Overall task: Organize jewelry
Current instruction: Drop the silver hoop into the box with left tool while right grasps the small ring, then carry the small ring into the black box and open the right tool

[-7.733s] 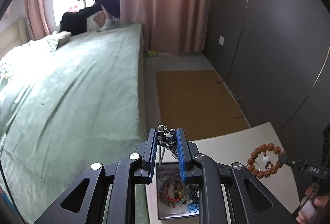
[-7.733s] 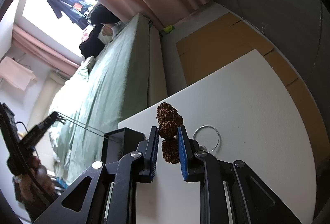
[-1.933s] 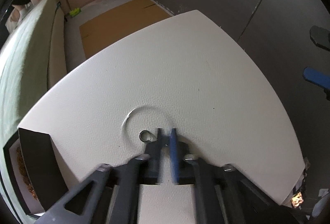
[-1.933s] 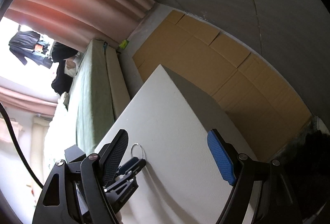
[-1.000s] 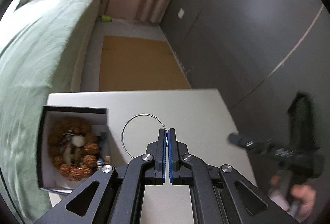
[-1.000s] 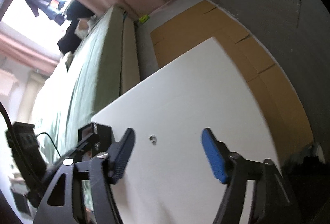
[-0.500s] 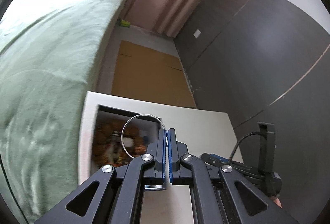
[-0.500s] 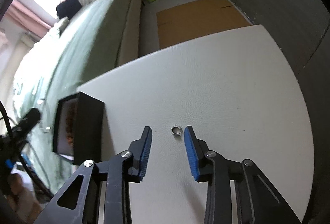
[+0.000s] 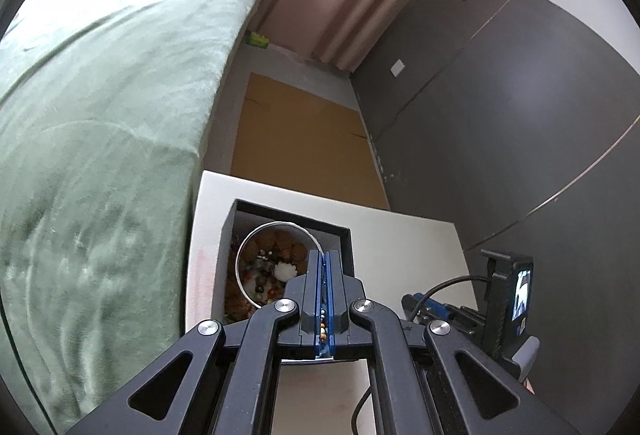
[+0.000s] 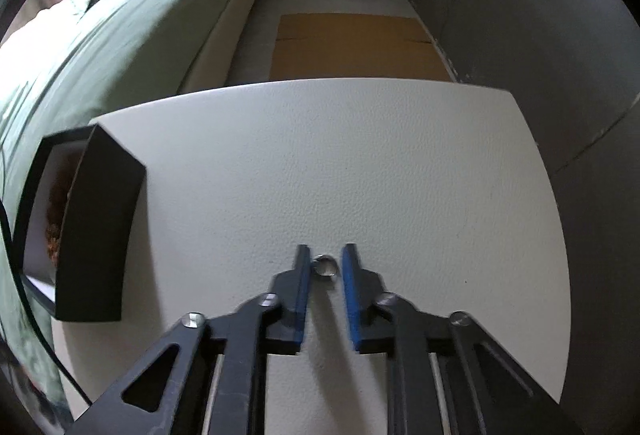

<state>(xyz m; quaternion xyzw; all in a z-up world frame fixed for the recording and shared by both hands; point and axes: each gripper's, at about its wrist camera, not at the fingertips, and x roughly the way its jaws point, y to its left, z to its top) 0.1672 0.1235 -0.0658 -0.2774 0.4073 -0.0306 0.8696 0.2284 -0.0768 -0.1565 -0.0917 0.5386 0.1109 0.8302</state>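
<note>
While the left hand-held gripper (image 9: 323, 255) holds the wire bangle (image 9: 276, 263) pinched over the box (image 9: 344, 235), the right hand-held gripper (image 10: 325, 263) is closing around the ring (image 10: 324, 266) on the tabletop (image 10: 360, 163), right of the box. Ring: tiny, hard, slick, probably light; pinch across its band.

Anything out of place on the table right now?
Only a small silver ring lies loose on the white table, outside the black jewelry box. The right gripper straddles it, pads not yet touching.
</note>
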